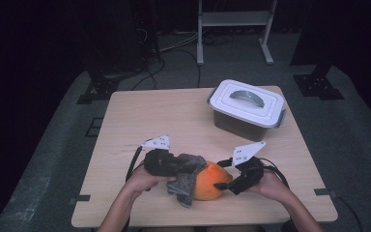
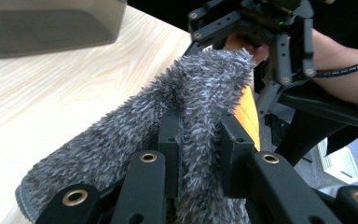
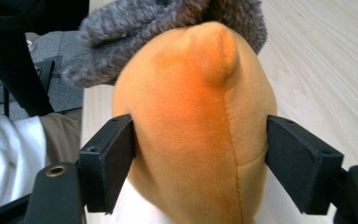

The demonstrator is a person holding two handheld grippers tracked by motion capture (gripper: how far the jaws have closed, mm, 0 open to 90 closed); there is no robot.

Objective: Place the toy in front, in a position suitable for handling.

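Shaggy grey microfibre cloth [image 2: 186,107] — pinched in left claw [image 2: 200,140] for wiping; soft orange plush toy [image 3: 196,121] — between right claw's [image 3: 200,158] spread jaws, steadied on pale wooden surface [image 1: 140,121].

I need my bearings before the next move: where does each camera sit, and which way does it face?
High view: above the person's side, looking forward and down on the wooden table; both forearms, left gripper, right gripper.
Left gripper view: rides the left gripper, looking along jaws shut on the grey fluffy cloth toward the right gripper.
Right gripper view: rides the right gripper, jaws either side of the orange plush toy.
All share cloth and toy.
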